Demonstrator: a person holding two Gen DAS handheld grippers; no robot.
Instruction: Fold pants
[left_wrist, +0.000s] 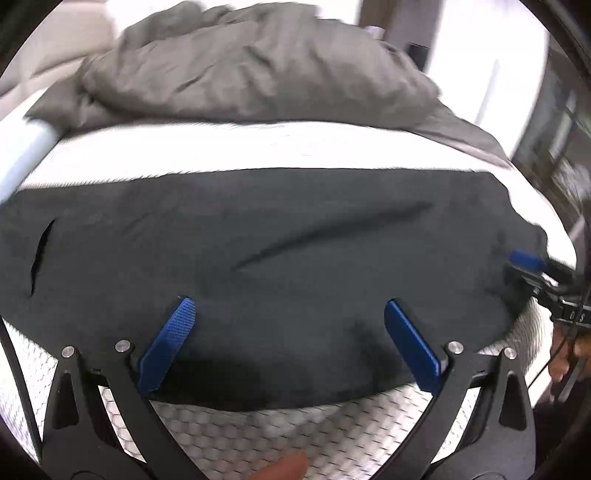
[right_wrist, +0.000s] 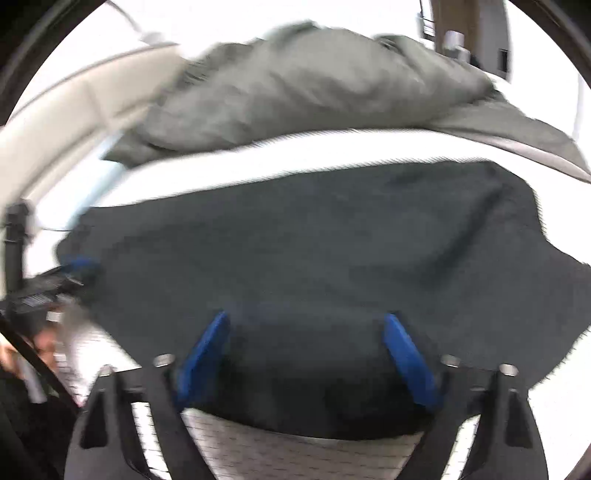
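Dark, nearly black pants (left_wrist: 280, 251) were spread out flat across the near part of a white mattress (left_wrist: 229, 151), with the near edge of the fabric hanging just over the mattress edge, where you could see that quilted honeycomb side panel (left_wrist: 280, 439). One long crease ran diagonally through the middle of the cloth and there was a pocket slit (left_wrist: 41, 254) over on the left end in the left wrist view. Left claw (left_wrist: 290, 317) was wide open, its two blue pads (left_wrist: 168, 343) sitting over the near edge of the pants well apart from each other, nothing pinched between them. Right claw (right_wrist: 304, 328) was also spread with its blue pads (right_wrist: 408, 360) on either side of a bit of the near hem; the fabric lay between the pads but I couldn't see them pressing on it, and that view was pretty blurry anyway. From the left camera the right claw (left_wrist: 528, 264) showed up at the far right end of the pants, and a bit of a hand (left_wrist: 565, 356) was visible just below it. Behind the pants, past a strip of bare white mattress, a rumpled grey blanket (left_wrist: 251, 70) was heaped along the far side. A fingertip (left_wrist: 284, 467) poked in at the bottom of the left view.
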